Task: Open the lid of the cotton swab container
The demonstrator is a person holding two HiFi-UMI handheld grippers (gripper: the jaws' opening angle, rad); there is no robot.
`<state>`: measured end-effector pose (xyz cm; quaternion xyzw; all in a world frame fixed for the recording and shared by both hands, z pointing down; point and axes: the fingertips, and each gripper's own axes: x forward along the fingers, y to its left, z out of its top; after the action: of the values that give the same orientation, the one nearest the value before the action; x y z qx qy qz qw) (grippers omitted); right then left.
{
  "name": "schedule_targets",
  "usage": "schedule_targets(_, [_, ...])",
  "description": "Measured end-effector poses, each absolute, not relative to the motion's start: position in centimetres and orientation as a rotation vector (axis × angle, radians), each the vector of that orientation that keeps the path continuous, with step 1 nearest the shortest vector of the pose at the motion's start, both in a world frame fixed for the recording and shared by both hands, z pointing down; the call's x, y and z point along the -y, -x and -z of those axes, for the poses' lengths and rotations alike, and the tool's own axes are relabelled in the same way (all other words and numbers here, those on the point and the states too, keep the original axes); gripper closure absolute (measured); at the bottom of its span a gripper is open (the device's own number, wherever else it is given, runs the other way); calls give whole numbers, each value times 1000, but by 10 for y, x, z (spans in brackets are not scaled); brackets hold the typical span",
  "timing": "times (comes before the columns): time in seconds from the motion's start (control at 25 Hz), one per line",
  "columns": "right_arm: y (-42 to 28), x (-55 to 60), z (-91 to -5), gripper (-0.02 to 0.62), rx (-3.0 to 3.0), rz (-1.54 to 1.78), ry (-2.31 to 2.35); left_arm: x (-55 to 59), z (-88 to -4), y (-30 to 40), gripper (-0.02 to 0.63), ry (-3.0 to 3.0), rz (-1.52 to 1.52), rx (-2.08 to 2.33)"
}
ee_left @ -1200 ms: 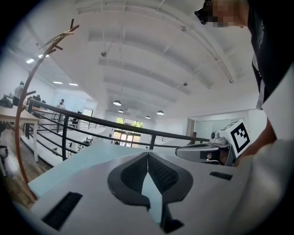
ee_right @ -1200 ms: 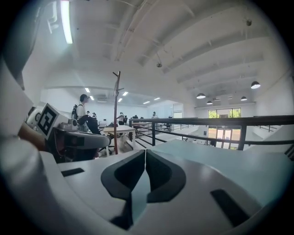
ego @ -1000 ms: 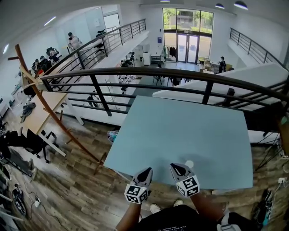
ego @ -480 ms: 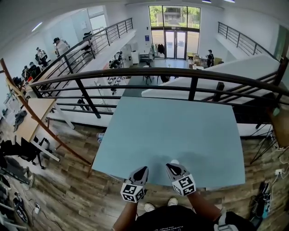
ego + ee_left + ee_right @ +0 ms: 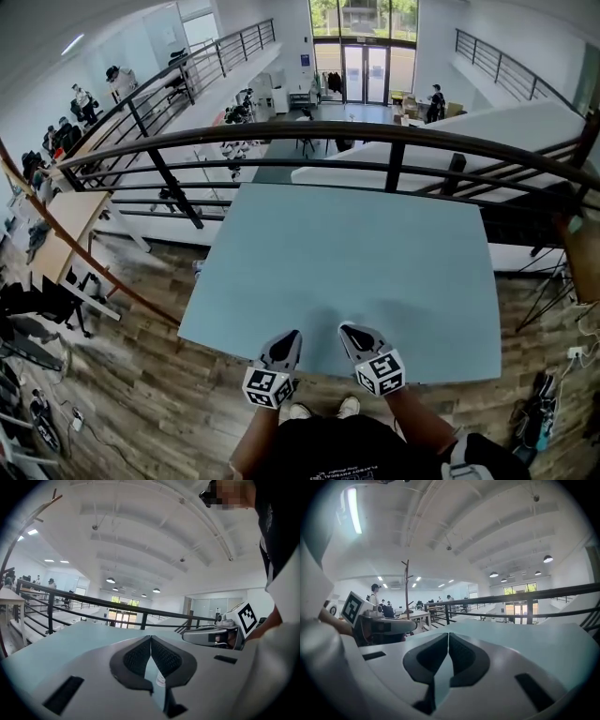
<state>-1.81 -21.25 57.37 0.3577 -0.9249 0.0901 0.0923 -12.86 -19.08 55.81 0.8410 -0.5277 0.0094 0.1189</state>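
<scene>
Both grippers sit side by side at the 6 o'clock edge of the pale blue rectangular desk [image 5: 347,253], close to the person's body, noses aimed toward 12 o'clock, where the black metal railing [image 5: 375,131] runs behind the far edge. Held low and nearly level like this, neither is set up for a grasp. They look parked at the near edge, either about to start or between steps.

The left gripper [image 5: 292,335] is at about 7 o'clock from the desk's middle. In its own view the two dark ribbed pads [image 5: 138,657] meet at the tips along one thin line, so the gripper is fully closed and holds nothing. Only the desk surface lies beyond it.

The right gripper [image 5: 346,329], at about 5 o'clock, is just beside the left one but not touching it. Its pads [image 5: 461,656] are likewise pressed tip to tip, closed on nothing.

The cotton swab container shows in none of the three views. The visible desk surface carries nothing, so I cannot tell where it is. It may be hidden behind a gripper's body at the near edge. The lid-opening step has no visible start. My judgement is that the container must first be located, and at least one gripper opened, before any grasp on the lid.
</scene>
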Motion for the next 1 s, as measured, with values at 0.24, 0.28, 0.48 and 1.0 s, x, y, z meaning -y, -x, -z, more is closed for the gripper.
schedule_targets(0.24, [9, 223, -581, 575, 2719, -273, -1119, 198, -569, 122, 594, -2468, -54, 1494])
schedule_targets(0.28, [8, 225, -582, 575, 2714, -265, -1126, 199, -571, 121, 594, -2473, -58, 1486])
schedule_targets(0.48, [-4, 237, -595, 575, 2683, -276, -1163, 218, -588, 110, 594, -2519, -99, 1432])
schedule_targets(1.0, [-17, 236, -644, 575, 2528, -268, -1264, 229, -646, 102, 594, -2513, -163, 1277])
